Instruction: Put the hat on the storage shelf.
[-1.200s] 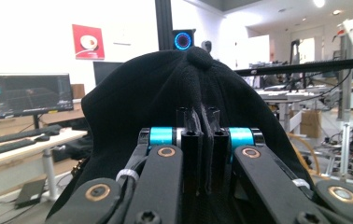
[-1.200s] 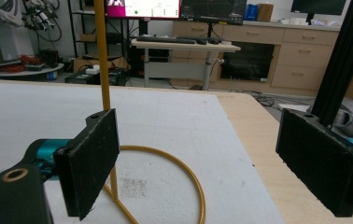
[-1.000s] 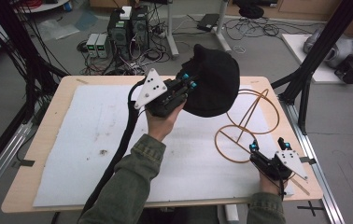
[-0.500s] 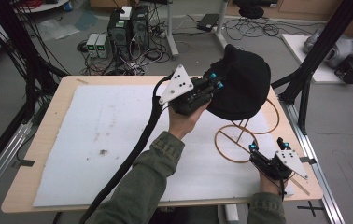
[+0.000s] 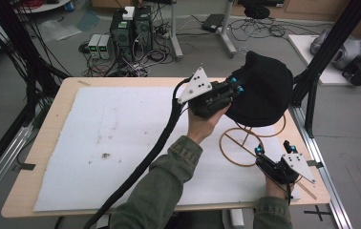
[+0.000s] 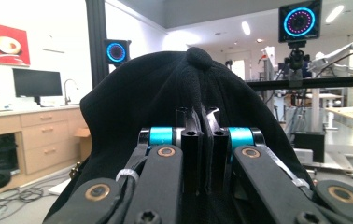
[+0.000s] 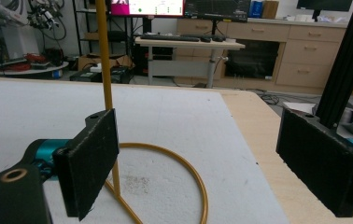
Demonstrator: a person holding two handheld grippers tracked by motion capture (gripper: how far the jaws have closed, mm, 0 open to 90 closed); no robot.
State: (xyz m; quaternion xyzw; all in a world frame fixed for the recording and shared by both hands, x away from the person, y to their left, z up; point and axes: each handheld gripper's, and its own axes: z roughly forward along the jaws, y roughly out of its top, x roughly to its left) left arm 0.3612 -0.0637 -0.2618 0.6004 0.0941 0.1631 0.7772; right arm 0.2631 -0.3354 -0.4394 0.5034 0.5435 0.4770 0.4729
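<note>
A black cap (image 5: 267,90) is pinched at its edge by my left gripper (image 5: 236,88), held above the table's far right. In the left gripper view the jaws stand shut on the cap's fabric (image 6: 142,102), at the left gripper (image 6: 201,116). Under the cap stands a yellow wire stand (image 5: 245,143) with a round base ring; its top is hidden by the cap. My right gripper (image 5: 273,148) rests on the table by the ring's near right side, open. In the right gripper view, the stand's upright rod (image 7: 102,56) rises just past the left pad (image 7: 93,163).
A white mat (image 5: 121,133) covers most of the wooden table (image 5: 59,109). The left gripper's thick black cable (image 5: 154,157) trails across the mat towards the near edge. Black frame posts (image 5: 312,81) stand at the table's right side.
My left gripper has carried the cap to the right, from left of the stand to over its top. The right gripper has stayed still.
</note>
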